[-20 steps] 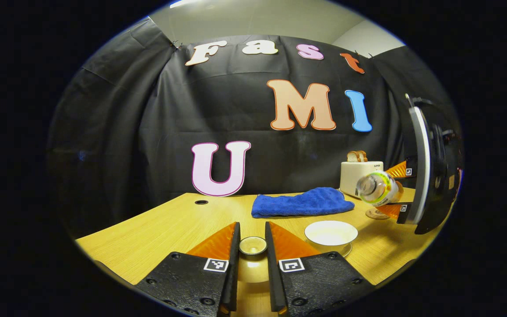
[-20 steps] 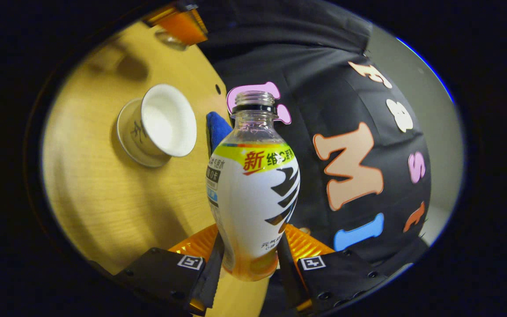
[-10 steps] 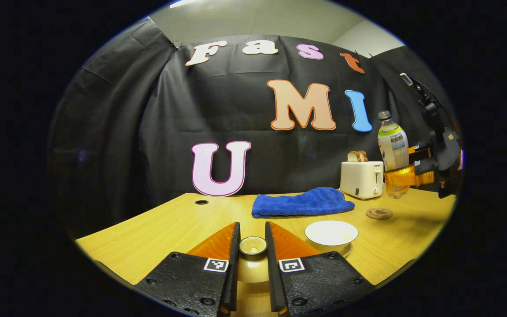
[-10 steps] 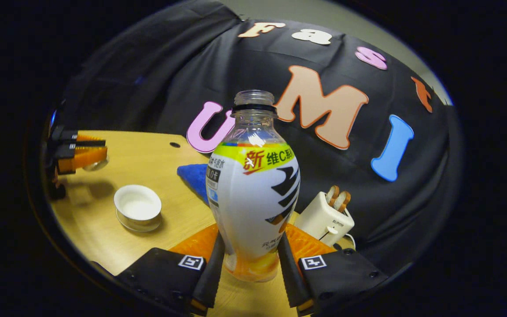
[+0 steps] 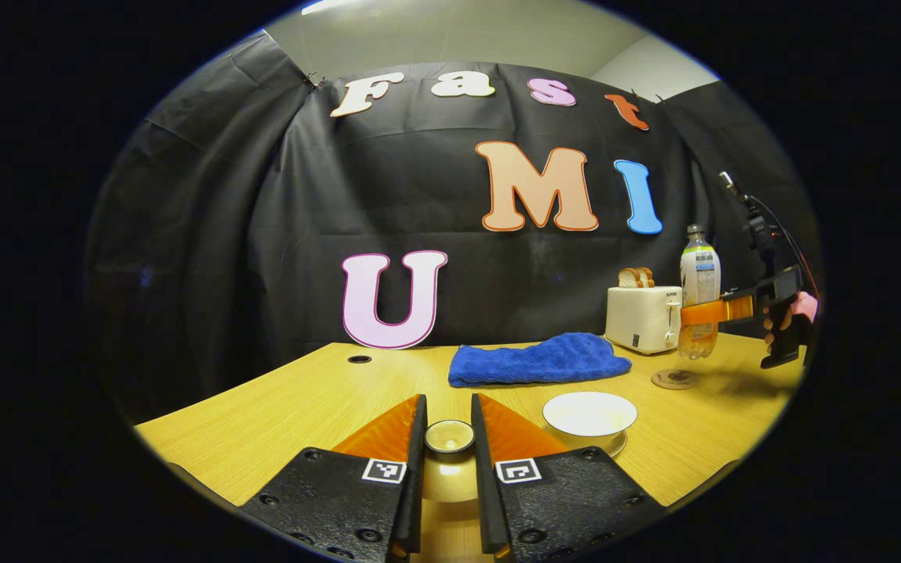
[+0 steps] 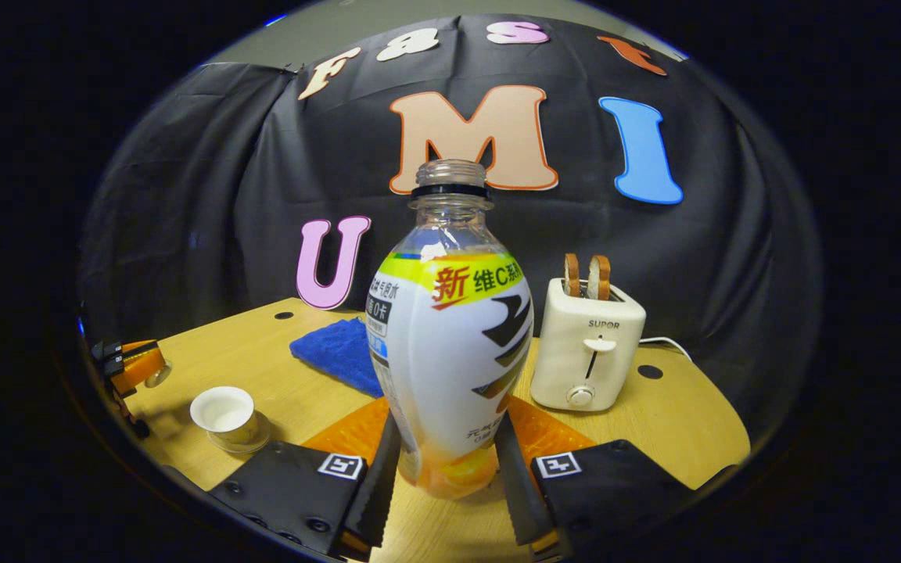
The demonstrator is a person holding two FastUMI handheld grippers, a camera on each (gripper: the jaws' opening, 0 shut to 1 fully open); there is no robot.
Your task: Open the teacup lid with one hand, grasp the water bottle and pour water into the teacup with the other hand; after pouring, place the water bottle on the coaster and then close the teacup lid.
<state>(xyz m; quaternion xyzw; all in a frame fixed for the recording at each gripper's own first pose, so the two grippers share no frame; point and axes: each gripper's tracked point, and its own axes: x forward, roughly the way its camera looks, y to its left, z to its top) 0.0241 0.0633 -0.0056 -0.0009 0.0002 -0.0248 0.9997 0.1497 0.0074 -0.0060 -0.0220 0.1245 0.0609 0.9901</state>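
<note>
Right gripper view: right gripper (image 6: 448, 461) pinches water bottle (image 6: 452, 344) upright, pour judged done. Next: set btl on coaster (image 5: 675, 379) (just below it). Left gripper (image 5: 448, 438) pinches teacup lid (image 5: 449, 435) beside teacup (image 5: 590, 416).

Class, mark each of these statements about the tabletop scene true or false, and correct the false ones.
1. The right hand-held gripper holds the water bottle upright. True.
2. The bottle stands on the coaster. False: it is held above it.
3. The teacup is open. True.
4. The left hand-held gripper is empty. False: it holds the teacup lid.
5. The blue towel covers the toaster. False: it lies on the table beside it.
</note>
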